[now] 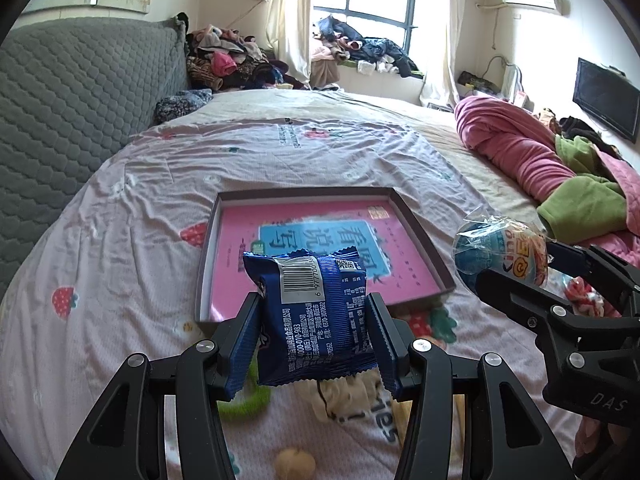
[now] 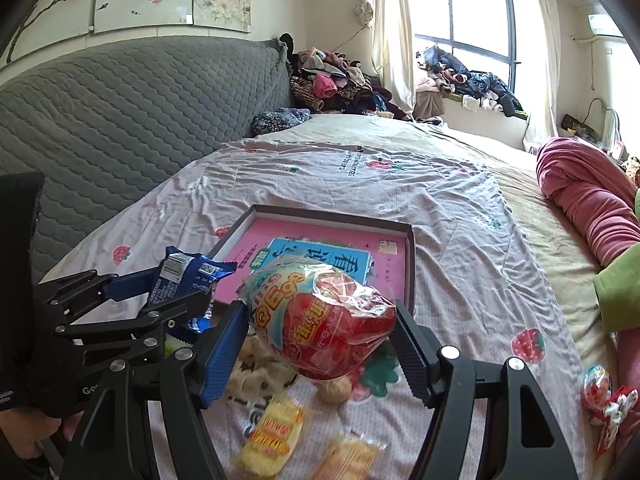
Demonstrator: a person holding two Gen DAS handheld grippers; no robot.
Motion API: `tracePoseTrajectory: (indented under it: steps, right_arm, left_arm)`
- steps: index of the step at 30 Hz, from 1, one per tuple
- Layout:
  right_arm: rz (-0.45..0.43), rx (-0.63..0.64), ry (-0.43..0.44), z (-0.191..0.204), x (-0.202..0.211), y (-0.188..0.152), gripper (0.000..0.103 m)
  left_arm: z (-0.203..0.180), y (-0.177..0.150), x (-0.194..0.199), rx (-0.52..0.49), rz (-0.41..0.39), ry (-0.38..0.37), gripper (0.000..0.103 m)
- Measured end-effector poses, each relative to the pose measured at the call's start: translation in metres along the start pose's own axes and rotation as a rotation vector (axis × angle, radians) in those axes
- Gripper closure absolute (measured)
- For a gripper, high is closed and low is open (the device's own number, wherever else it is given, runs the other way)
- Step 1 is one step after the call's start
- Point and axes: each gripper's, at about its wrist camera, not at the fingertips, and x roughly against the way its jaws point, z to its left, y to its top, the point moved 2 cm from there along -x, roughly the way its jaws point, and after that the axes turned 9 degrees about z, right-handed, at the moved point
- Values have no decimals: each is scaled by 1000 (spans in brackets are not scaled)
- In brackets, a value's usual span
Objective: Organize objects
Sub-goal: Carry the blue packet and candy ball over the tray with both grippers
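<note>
While both loads hang above the sheet (image 1: 140,208), my left gripper (image 1: 314,318) is clamped on the blue packet (image 1: 316,312) and my right gripper (image 2: 320,320) pinches the wrapped egg (image 2: 320,316). The tray (image 1: 424,236) lies at twelve o'clock of my left fingers, at eleven of my right. I judge it best to carry each over the rim, lower until nearly touching the pink floor, then release, packet at nine, egg at three, so neither rolls.

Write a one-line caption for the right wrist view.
Right gripper holds a wrapped toy egg near the pink-lined box; left gripper grips a blue snack packet.
</note>
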Motion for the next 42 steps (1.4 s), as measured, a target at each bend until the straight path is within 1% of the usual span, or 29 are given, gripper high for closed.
tracePoseTrajectory:
  steps: [11, 19, 24, 31, 35, 37, 42]
  right_arm:
    - [1, -2, -7, -18, -48, 40, 33]
    - [29, 1, -6, -31, -93, 61, 33]
    - [55, -3, -4, -40, -121, 72, 33]
    - [115, -7, -5, -48, -166, 79, 33]
    - [134, -8, 5, -48, -182, 81, 33]
    - [154, -4, 5, -48, -189, 81, 33]
    - [209, -17, 7, -50, -206, 80, 33]
  left_arm:
    - [7, 42, -45, -3, -6, 12, 49]
    - [15, 68, -90, -12, 16, 31, 49]
    - [21, 80, -119, -7, 39, 28, 49]
    - [26, 89, -154, -7, 69, 35, 49]
    - [26, 90, -171, -13, 93, 41, 49]
    - [28, 90, -178, -4, 109, 54, 49]
    - [31, 88, -191, 9, 149, 40, 49]
